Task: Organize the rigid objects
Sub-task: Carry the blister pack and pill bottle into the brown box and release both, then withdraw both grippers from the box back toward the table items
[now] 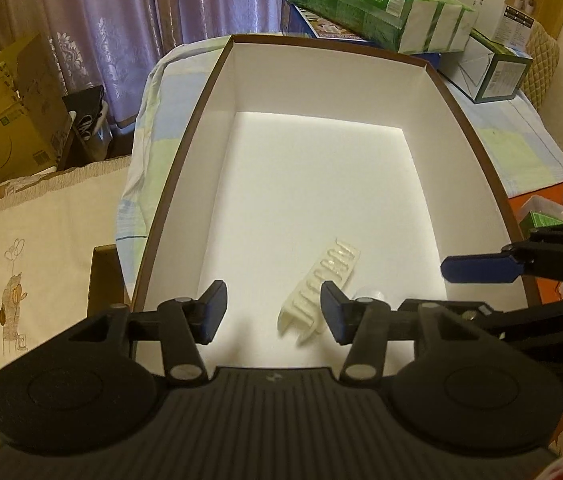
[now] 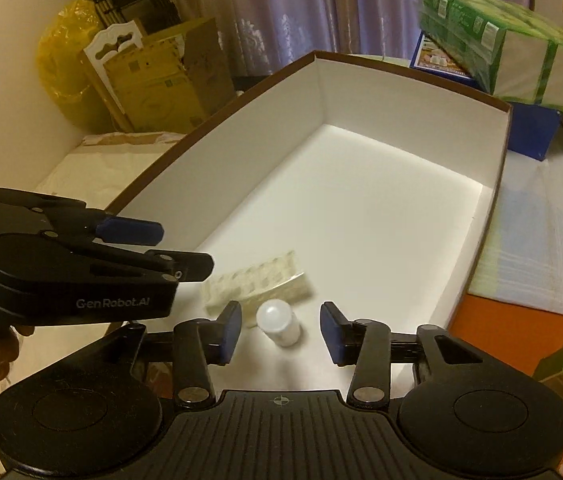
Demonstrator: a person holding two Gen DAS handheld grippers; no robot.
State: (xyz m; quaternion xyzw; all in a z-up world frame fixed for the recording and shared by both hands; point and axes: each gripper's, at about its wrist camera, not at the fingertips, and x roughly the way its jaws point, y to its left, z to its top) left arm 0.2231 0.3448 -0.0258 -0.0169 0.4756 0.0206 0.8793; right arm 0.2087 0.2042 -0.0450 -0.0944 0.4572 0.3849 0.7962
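Observation:
A large white box with a brown rim (image 1: 185, 152) (image 2: 217, 118) lies open in front of me. Inside near its front lie a cream ridged plastic tray (image 1: 323, 280) (image 2: 253, 280) and a small white bottle (image 2: 279, 322), partly hidden in the left wrist view (image 1: 369, 292). My left gripper (image 1: 273, 312) is open and empty above the box's near end, left of the tray. My right gripper (image 2: 281, 330) is open, its fingers on either side of the bottle without touching it. Each gripper shows in the other's view: right (image 1: 481, 268), left (image 2: 129, 232).
Green tissue packs (image 1: 377, 4) (image 2: 521, 52) and other boxes (image 1: 489, 68) are stacked behind the white box on a pale cloth (image 2: 541, 220). Cardboard boxes (image 1: 5, 116) (image 2: 165, 76) stand at the left. An orange surface (image 2: 513, 340) with small packs lies at the right.

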